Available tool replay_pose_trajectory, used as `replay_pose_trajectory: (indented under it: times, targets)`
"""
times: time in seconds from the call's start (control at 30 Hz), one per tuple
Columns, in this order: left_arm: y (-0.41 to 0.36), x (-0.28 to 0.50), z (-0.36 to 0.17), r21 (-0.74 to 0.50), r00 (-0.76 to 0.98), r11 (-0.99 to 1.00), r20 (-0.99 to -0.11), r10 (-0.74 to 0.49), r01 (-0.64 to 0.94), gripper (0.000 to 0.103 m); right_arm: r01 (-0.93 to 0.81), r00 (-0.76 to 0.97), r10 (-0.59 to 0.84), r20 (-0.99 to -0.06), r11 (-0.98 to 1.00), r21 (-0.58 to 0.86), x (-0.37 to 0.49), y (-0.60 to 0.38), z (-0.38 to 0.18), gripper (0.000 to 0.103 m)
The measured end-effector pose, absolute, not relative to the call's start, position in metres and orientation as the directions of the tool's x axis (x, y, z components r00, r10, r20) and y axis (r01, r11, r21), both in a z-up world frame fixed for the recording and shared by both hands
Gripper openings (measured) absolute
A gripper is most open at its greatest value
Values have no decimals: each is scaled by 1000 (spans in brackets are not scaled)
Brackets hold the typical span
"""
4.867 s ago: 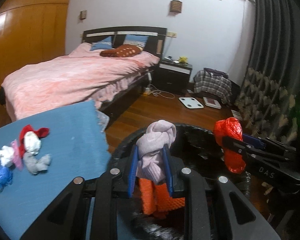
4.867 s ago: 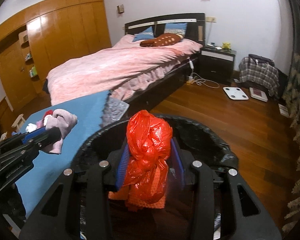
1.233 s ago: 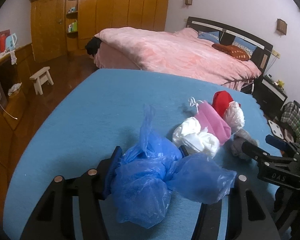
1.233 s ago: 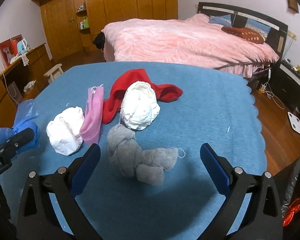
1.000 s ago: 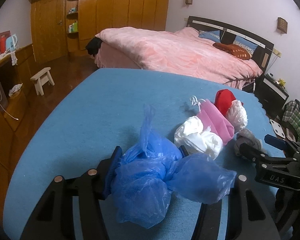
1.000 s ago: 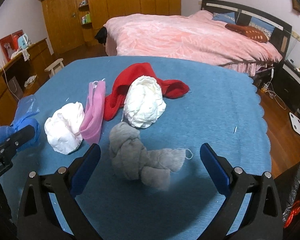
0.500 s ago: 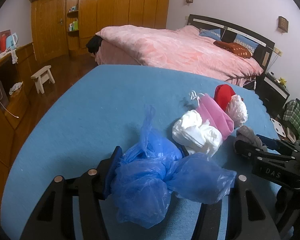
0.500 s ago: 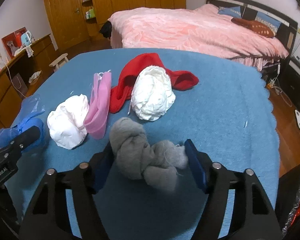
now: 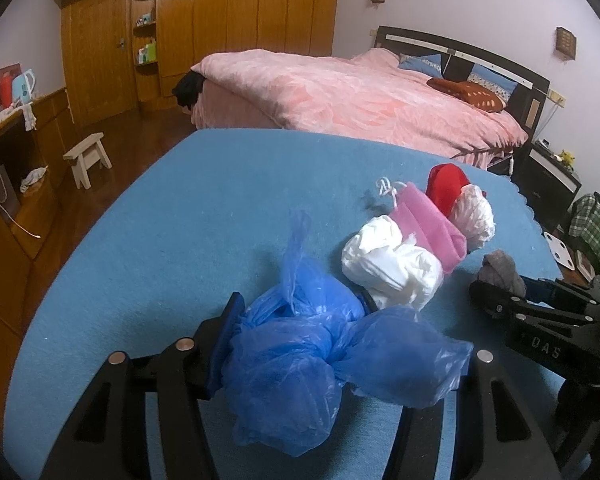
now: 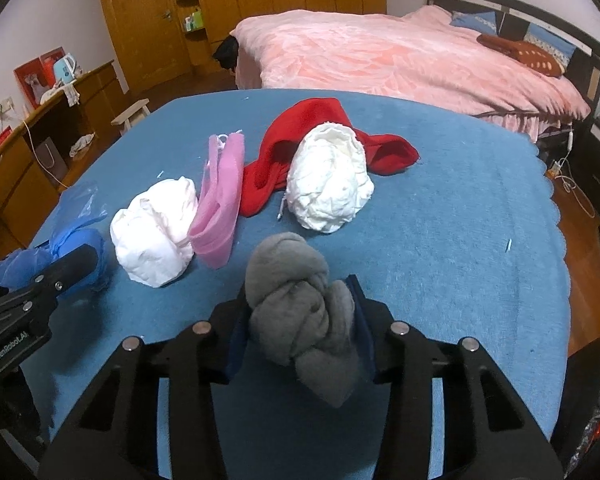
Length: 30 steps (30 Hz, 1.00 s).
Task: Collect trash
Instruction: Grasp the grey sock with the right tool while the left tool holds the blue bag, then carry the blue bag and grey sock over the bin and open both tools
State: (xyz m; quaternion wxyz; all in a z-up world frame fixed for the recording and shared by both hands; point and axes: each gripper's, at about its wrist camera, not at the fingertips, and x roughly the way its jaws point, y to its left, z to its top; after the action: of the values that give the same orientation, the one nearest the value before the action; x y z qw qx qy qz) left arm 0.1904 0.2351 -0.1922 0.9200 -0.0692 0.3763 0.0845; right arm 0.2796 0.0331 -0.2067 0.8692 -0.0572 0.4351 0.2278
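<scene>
My left gripper (image 9: 300,308) is shut on a knotted blue plastic bag (image 9: 292,360) that rests on the blue table (image 9: 180,240). My right gripper (image 10: 300,312) has its jaws closing, and both pads touch a knotted grey cloth (image 10: 296,300) on the table. Beyond it lie a white crumpled wad (image 10: 154,232), a pink cloth (image 10: 220,208), a red cloth (image 10: 300,132) and a white ball of paper (image 10: 330,184). The left wrist view shows the right gripper (image 9: 504,284) at the right with the grey cloth (image 9: 500,268).
A black-lined bin (image 10: 596,400) shows at the lower right, past the table's scalloped edge. A bed with a pink cover (image 10: 400,52) stands behind the table. Wooden wardrobes (image 9: 220,20) and a small stool (image 9: 88,156) are at the left.
The right gripper's jaws have come together from wide apart onto the grey cloth. The left gripper and its blue bag have stayed put.
</scene>
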Motion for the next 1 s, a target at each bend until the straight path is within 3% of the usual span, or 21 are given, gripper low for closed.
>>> replay_pose_trajectory:
  times: [1.0]
  targets:
    - [120,144,-113,-103,790,995,-610,-52,-14,57,-303,684,293,-668,947,106,195,-92,-109,43]
